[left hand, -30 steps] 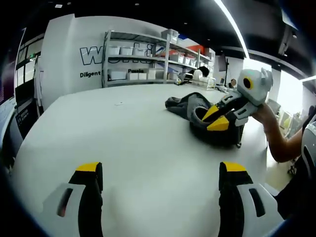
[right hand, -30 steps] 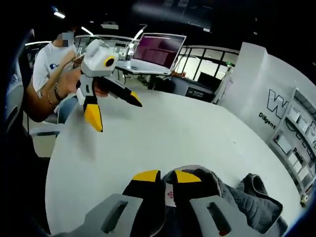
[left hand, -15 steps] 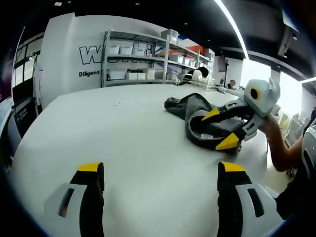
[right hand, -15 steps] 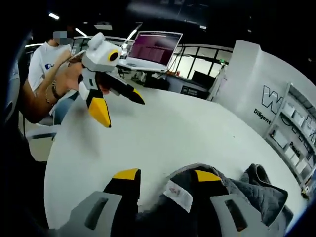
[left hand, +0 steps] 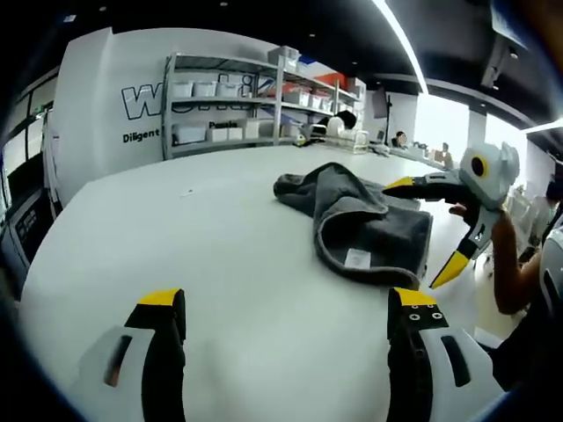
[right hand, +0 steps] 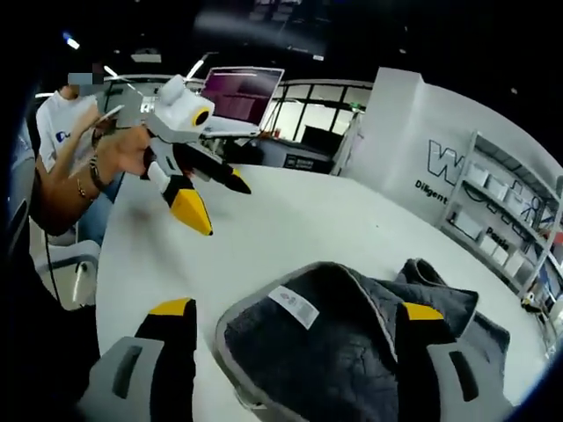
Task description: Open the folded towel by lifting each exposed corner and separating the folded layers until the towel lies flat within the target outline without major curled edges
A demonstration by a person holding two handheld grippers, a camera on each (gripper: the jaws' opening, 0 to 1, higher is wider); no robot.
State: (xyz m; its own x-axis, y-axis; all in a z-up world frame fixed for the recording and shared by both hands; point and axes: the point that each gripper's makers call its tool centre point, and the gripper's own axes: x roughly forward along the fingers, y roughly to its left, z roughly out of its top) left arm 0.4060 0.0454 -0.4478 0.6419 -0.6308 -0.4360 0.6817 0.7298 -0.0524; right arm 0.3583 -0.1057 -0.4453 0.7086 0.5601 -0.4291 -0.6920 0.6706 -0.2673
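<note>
A grey towel [left hand: 361, 220] lies rumpled on the white table [left hand: 202, 237], still partly folded, with a white label [left hand: 356, 258] facing up. My left gripper [left hand: 286, 303] is open over bare table, well short of the towel. My right gripper [left hand: 427, 230] hovers open at the towel's right edge, held by a hand. In the right gripper view the towel [right hand: 352, 343] and its label [right hand: 295, 305] lie between and under the open jaws of my right gripper [right hand: 296, 309], which hold nothing. Farther across the table my left gripper [right hand: 220, 204] stands open in a person's hand.
Metal shelves with white bins [left hand: 229, 114] stand along a lettered wall beyond the table. An open laptop [right hand: 237, 92] sits behind the table's far side. A person in a white shirt [right hand: 62, 132] is at the table's edge.
My right gripper has opened and let go of the towel, which has dropped to the table and spread flatter. The right gripper has drawn back to the towel's edge.
</note>
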